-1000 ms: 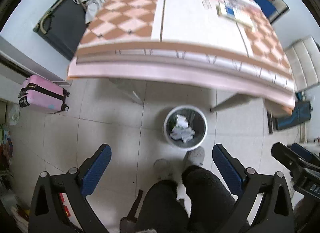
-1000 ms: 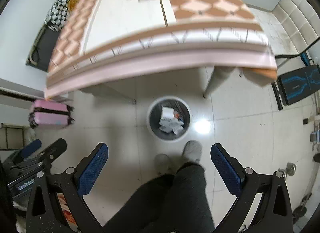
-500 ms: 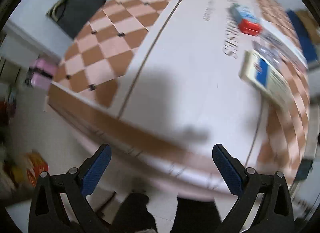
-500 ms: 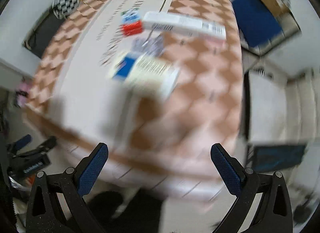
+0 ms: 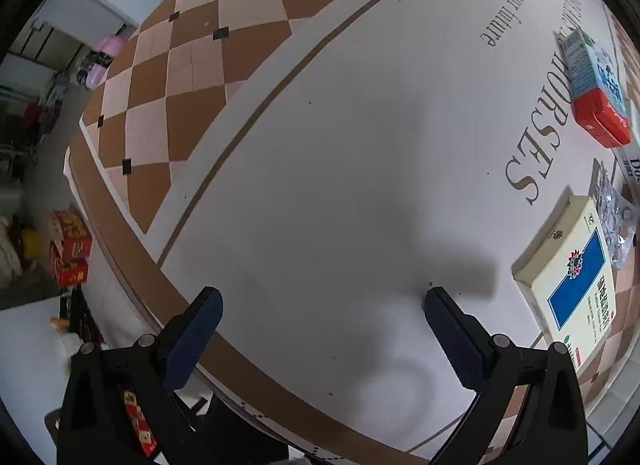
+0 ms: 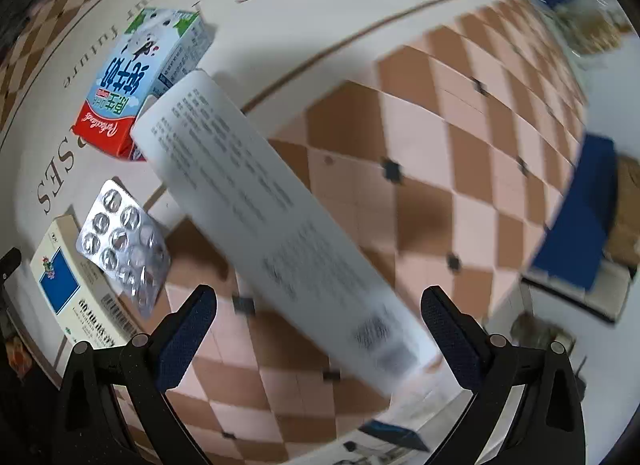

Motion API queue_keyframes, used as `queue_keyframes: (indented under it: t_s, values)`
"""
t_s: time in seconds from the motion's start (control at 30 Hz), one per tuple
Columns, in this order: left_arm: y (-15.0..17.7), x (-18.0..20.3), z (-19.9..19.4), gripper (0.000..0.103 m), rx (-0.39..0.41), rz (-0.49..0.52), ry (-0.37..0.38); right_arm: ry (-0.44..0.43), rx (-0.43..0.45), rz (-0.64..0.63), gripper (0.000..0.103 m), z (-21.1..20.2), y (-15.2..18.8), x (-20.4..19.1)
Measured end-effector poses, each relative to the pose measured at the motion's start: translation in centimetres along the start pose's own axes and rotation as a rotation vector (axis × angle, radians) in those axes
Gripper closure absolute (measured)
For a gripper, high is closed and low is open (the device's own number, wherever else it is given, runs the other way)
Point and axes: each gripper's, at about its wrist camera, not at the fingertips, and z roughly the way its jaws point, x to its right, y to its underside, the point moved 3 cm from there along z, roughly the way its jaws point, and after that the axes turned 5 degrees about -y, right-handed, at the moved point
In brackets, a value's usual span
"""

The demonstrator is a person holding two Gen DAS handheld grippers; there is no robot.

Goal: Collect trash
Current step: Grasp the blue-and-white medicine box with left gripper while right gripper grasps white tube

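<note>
My right gripper (image 6: pixel 318 307) is open and empty, close above a long white printed box (image 6: pixel 272 221) lying on the checkered tablecloth (image 6: pixel 460 145). Left of it lie a blue and red milk carton (image 6: pixel 140 85), a silver blister pack (image 6: pixel 124 245) and a cream medicine box with a blue panel (image 6: pixel 68 293). My left gripper (image 5: pixel 320 307) is open and empty over the white middle strip of the table (image 5: pixel 320 165). In the left wrist view the medicine box (image 5: pixel 576 285), blister pack (image 5: pixel 616 225) and milk carton (image 5: pixel 596 89) lie at the right.
The table's near edge (image 5: pixel 132 265) runs below my left gripper. Red cartons (image 5: pixel 70 251) and a pink suitcase (image 5: pixel 100 59) stand on the floor at the left. A blue box (image 6: pixel 580 217) sits beyond the table's right edge.
Both grippers swung up from the floor and bin to over the tabletop. The right one closed in on the long white box. Both stayed open.
</note>
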Motion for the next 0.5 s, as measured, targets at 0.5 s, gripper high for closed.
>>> queue_keyframes:
  t_s: [0.5]
  values:
    - [-0.4,9.7,-1.1,0.001,-0.252,-0.205,0.306,-0.293,0.068,0.716,0.043,1.3,14.8,7.3]
